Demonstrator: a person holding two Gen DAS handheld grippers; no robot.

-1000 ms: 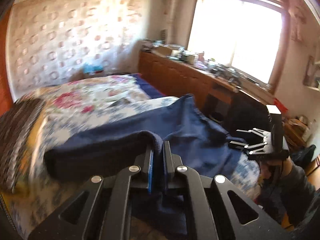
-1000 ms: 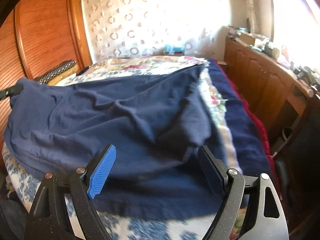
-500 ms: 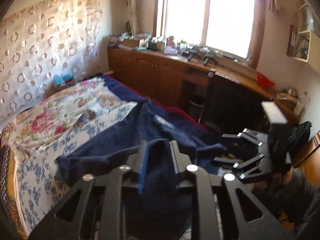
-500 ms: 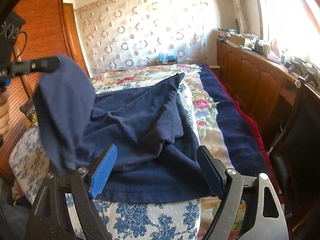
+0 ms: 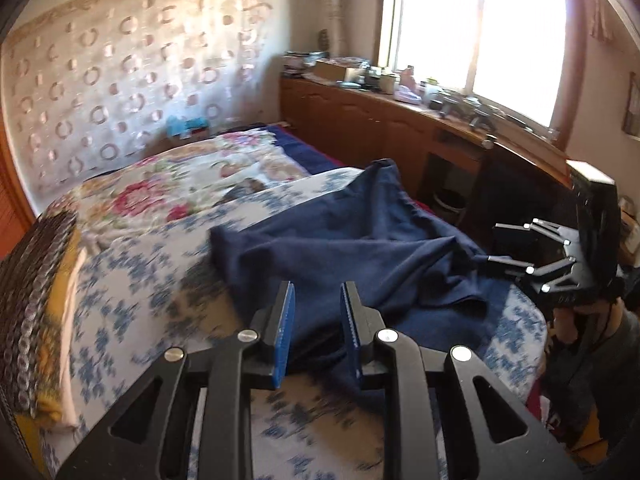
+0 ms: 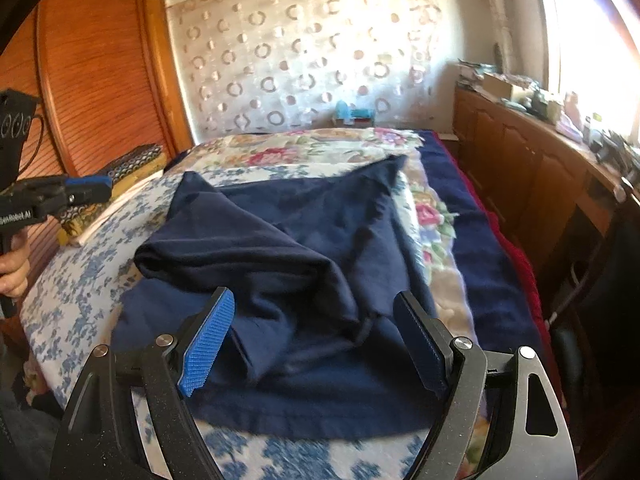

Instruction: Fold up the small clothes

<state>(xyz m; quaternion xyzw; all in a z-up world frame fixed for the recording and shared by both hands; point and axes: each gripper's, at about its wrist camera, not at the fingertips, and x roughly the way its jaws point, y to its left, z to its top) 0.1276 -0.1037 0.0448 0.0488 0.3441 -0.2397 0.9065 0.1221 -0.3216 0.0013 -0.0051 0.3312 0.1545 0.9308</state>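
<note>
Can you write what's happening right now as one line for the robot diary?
step: fold cloth | cloth: crumpled on bed | left gripper: open, empty | right gripper: open, empty, over cloth

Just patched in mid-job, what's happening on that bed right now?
A person with a handheld gripper in each hand is folding a navy garment on the floral bedspread. One side is flopped over the middle, rumpled, so the fold is rough and unfinished. The left gripper has its jaws slightly apart and, in the right wrist view, hangs clear of the cloth and grips nothing. The right gripper is wide open over the near hem, holding nothing.
</note>
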